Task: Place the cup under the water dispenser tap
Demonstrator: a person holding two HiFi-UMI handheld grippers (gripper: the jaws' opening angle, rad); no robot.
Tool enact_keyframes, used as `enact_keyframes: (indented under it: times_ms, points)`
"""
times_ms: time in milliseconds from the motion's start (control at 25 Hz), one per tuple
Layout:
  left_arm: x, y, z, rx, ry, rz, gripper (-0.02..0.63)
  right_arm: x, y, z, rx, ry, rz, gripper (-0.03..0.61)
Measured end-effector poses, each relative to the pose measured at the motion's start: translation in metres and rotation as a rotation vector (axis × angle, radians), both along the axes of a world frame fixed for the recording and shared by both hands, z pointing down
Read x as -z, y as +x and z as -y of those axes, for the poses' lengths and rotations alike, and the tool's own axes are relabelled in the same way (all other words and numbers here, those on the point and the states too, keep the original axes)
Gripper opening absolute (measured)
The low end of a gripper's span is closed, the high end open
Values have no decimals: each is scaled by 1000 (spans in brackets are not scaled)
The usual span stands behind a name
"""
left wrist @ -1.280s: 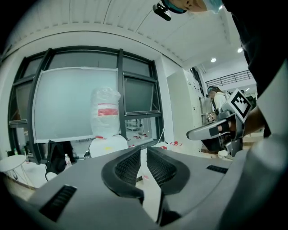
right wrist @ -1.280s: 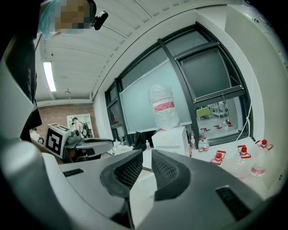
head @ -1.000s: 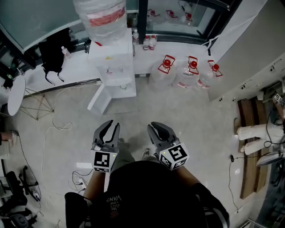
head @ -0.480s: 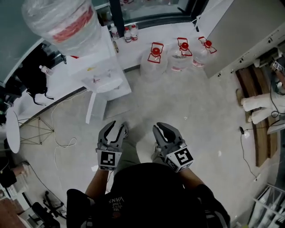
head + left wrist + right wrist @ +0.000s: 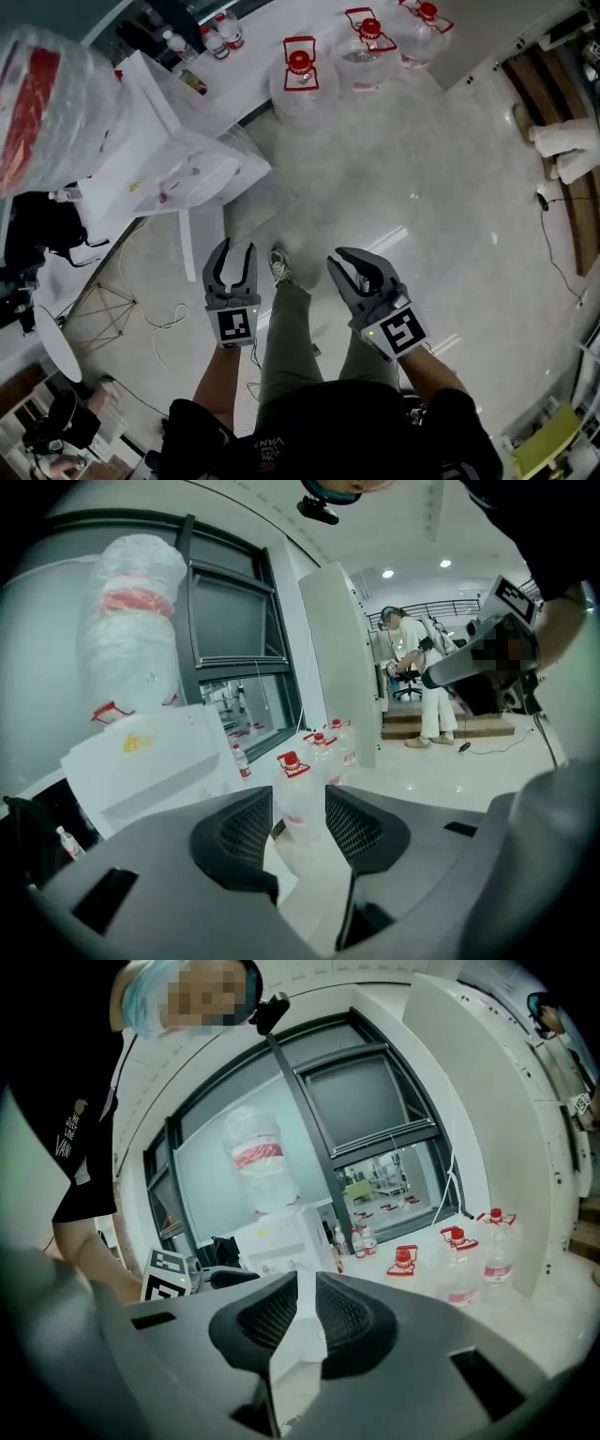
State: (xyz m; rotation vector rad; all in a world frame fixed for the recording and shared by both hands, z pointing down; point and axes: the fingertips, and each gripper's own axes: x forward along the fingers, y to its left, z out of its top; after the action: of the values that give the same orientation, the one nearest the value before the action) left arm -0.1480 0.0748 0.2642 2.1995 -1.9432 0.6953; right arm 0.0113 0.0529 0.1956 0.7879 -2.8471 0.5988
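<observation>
So both grippers are hovering empty above the floor (image 5: 450, 187). The left gripper (image 5: 236, 246) is holding its jaws wide (they've just been opening), and the right gripper (image 5: 339, 260) is showing only a narrow gap. The water dispenser (image 5: 169, 169) is standing up-left, well apart from them, with water jugs (image 5: 300, 80) sitting beside it.

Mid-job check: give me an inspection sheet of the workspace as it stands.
Surface: pale glossy floor, no table seen.
Job's things: dispenser at left, bottle on top; cup: nothing seen.
Clutter: three jugs and small bottles beyond the dispenser.
Grippers: left gripper open, jaws have just been opening, empty; right gripper open, empty.
Cables: cable on the floor near the person.
Surroundings: windows behind the dispenser; person in white across the room.
</observation>
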Motion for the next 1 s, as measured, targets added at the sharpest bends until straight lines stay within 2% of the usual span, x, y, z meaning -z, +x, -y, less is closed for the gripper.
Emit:
enact_keyframes:
  times_ms: [320,600,800,1000]
  points:
    - [-155,-19,47,-11,-104,13,186,-121,-10,40,-62,-86,8,46]
    - [-283,-42,68,-63,-170,73,192,-231,-26,51,-71,-152,-4,47]
    - [-356,-77,76,-14,-218,69,193,-294,-40,54,-65,-183,-20,47]
    - [-418,-114,93,-22,-250,116,198,-357,-59,63,-71,-202,-43,47]
